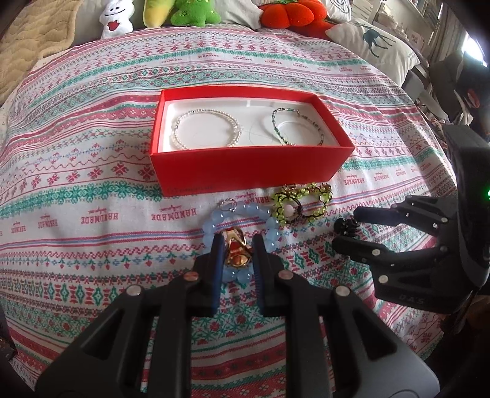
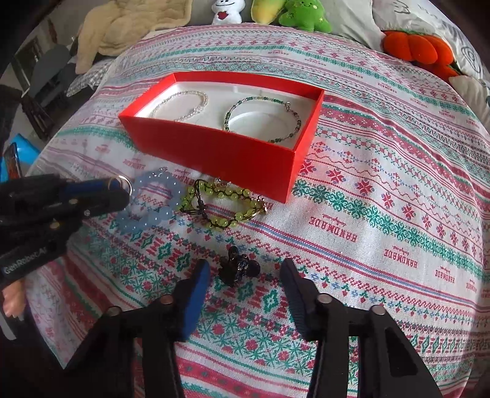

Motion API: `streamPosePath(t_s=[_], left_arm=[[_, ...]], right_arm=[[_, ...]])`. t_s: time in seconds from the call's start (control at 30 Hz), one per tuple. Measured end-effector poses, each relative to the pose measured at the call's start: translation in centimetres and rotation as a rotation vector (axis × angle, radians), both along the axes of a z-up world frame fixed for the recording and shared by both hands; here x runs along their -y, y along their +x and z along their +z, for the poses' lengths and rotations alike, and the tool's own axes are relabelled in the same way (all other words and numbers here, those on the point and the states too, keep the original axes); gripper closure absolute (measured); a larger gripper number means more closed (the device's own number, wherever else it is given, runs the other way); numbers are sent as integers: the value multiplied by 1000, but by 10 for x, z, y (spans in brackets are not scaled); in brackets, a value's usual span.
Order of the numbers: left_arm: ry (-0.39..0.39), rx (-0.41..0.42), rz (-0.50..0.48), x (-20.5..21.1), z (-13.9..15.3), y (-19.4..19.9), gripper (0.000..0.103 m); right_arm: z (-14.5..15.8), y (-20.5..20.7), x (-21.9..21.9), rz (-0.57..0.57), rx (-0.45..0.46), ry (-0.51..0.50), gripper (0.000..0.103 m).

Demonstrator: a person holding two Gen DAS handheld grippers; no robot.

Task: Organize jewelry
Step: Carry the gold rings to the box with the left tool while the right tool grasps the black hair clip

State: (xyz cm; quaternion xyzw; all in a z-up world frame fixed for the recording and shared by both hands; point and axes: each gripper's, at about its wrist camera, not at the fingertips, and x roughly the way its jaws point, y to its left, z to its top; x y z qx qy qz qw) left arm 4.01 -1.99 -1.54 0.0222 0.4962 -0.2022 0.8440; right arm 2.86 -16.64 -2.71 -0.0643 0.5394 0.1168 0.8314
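Note:
A red box [image 1: 245, 170] [image 2: 214, 153] with a white lining holds a pearl bracelet [image 1: 205, 130] [image 2: 183, 104] on the left and a green-beaded bracelet [image 1: 295, 125] [image 2: 263, 119] on the right. In front of it lie a pale blue bead bracelet [image 1: 242, 214] [image 2: 153, 202], a yellow-green bead bracelet [image 1: 301, 200] [image 2: 223, 205] and a small silver ring [image 1: 227, 204] [image 2: 124, 183]. My left gripper [image 1: 236, 245] is shut on a gold and red ornament [image 1: 237, 249] over the blue bracelet. My right gripper [image 2: 245, 275] [image 1: 346, 229] is open around a black ornament [image 2: 237, 266] [image 1: 347, 226] on the cloth.
A patterned cloth [image 1: 92, 183] [image 2: 382, 199] covers the table. Plush toys [image 1: 190, 12] [image 2: 306, 13], an orange pumpkin cushion [image 1: 291, 12] [image 2: 419, 49] and a deer pillow [image 1: 376, 43] line the far edge. A beige blanket [image 2: 128, 27] lies at the back left.

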Motion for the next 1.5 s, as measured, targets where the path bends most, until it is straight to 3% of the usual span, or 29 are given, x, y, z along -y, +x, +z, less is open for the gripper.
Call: streamPosePath(t_s=[0.1, 0.17, 0.2, 0.9, 1.5], left_arm=[[6, 4, 0, -1, 2, -1, 83], [6, 3, 1, -1, 3, -1, 83], [7, 2, 2, -2, 3, -1, 83], [-5, 16, 40, -10, 14, 1, 83], [-60, 71, 100, -2, 46, 37, 83]], right_arm=[[0, -1, -3, 12, 4, -26, 78], [0, -1, -3, 14, 2, -28, 82], [0, -1, -3, 14, 1, -28, 90], [25, -4, -3, 32, 46, 20, 90], [74, 32, 8, -70, 142, 107, 90]])
